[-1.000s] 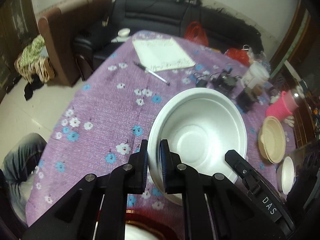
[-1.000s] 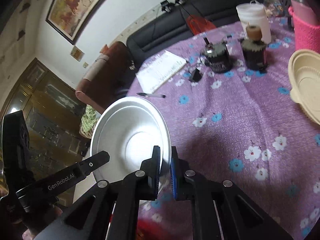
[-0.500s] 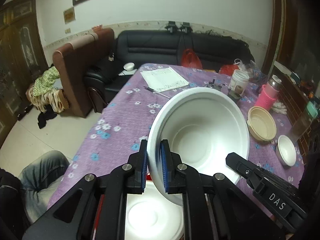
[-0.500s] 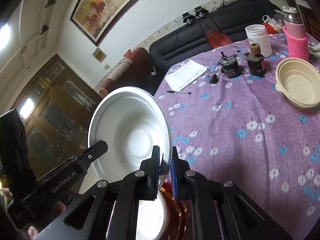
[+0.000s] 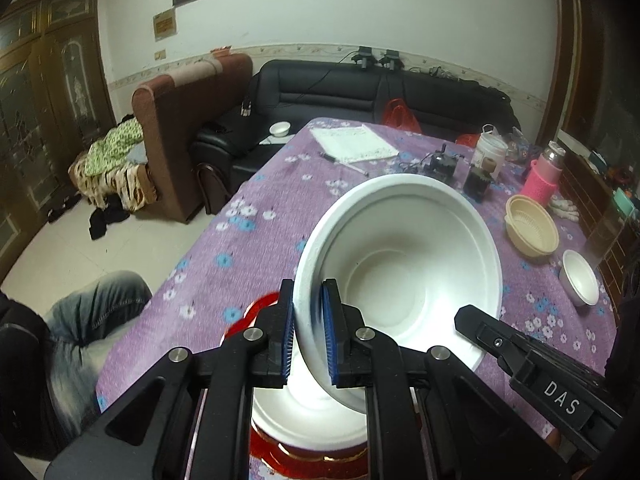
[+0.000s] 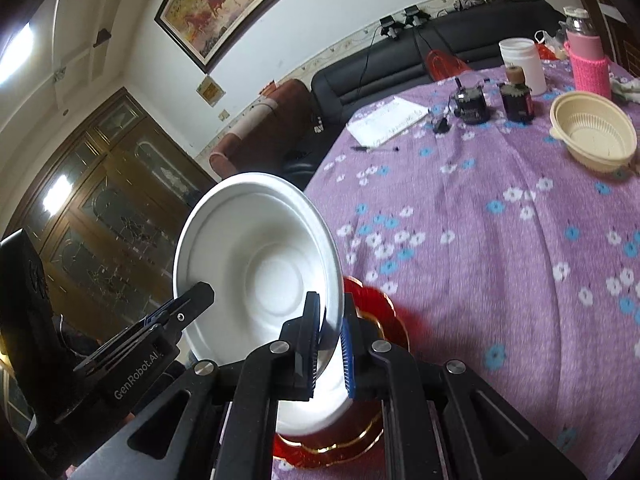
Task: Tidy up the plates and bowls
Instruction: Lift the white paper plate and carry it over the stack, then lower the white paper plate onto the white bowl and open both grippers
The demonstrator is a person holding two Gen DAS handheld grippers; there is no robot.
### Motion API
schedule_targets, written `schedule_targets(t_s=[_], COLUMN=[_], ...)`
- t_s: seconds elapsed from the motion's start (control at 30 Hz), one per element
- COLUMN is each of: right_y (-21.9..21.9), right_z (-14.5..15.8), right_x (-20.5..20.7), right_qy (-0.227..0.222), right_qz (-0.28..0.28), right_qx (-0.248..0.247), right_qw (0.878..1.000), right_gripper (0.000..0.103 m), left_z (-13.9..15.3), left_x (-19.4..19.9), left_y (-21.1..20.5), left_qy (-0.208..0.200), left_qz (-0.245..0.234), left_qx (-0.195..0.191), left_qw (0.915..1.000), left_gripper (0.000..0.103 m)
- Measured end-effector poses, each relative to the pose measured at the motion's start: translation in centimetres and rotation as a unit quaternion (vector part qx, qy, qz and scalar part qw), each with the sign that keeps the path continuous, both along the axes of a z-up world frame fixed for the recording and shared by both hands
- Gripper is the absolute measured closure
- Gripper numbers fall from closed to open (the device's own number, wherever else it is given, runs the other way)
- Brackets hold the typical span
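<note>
Purple-clothed bench [image 5: 248, 256] below: both sets of fingers [image 5: 286, 340] grip the white bowl's [image 5: 404, 268] rim; lower it level onto the red plate [image 6: 372, 300].

my left tool [image 5: 307, 334] pinches the rim of a tilted white bowl [image 5: 404, 276], above another white bowl [image 5: 304, 420] sitting on a red plate [image 5: 296, 458], bench [image 5: 256, 256] edge.

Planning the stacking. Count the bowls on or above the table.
4. A large white bowl held above the table; a second white bowl beneath it on the red plate; a beige bowl and a small white bowl at the right. Others may be hidden.
</note>
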State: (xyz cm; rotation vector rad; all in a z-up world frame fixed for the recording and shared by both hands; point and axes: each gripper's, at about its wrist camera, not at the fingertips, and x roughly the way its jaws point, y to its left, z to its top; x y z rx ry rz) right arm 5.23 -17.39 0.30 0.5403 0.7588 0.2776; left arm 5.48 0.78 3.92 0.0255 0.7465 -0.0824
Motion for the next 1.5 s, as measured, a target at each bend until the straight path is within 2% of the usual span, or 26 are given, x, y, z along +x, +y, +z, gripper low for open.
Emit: schedule_targets(t_s=[0.3,0.83,1.1,1.3,1.37,1.43,1.47,1.5], right_y=[0.9,2.6,3.1,3.4,3.7,3.9,4.1,4.1], right_z=[-2.1,-5.8,-6.6,-6.9,-6.7,-6.5,-6.2,-5.9], right_x=[-0.5,0.8,1.0,1.0,1.0,0.8,0.7,0.5], right_qy=[0.025,0.068,0.077,0.074,0.069,0.065,0.060,0.053], right_qz=[0.001,0.023,0.022,0.016,0.021,0.017,0.017,0.016], right_qx=[-0.006,-0.004,-0.013,-0.029,-0.041,-0.051,-0.065,-0.077], right_qw=[1.000,0.997,0.997,0.997,0.997,0.996,0.996,0.995], right_gripper=[0.094,0.094,0.095,0.095,0.093,0.092,0.089,0.081], left_z=[-2.1,-5.4,-5.6,-5.0,-4.4,-3.8,-3.5,-3.3], left_x=[-0.4,-0.8,-1.1,-1.4,-1.8,-2.1,-2.3,-2.5], left_y=[0.9,1.7,2.2,4.3,4.9,5.2,5.3,5.2], left_qy=[0.017,0.032,0.017,0.016,0.008,0.000,-0.004,-0.008], left_qz=[0.019,0.046,0.056,0.076,0.085,0.090,0.089,0.088], left_qx=[-0.022,0.010,0.017,-0.013,-0.021,-0.023,-0.025,-0.026], left_qw=[0.9995,0.9984,0.9981,0.9969,0.9961,0.9957,0.9957,0.9957], left_gripper=[0.091,0.091,0.091,0.091,0.090,0.086,0.085,0.085])
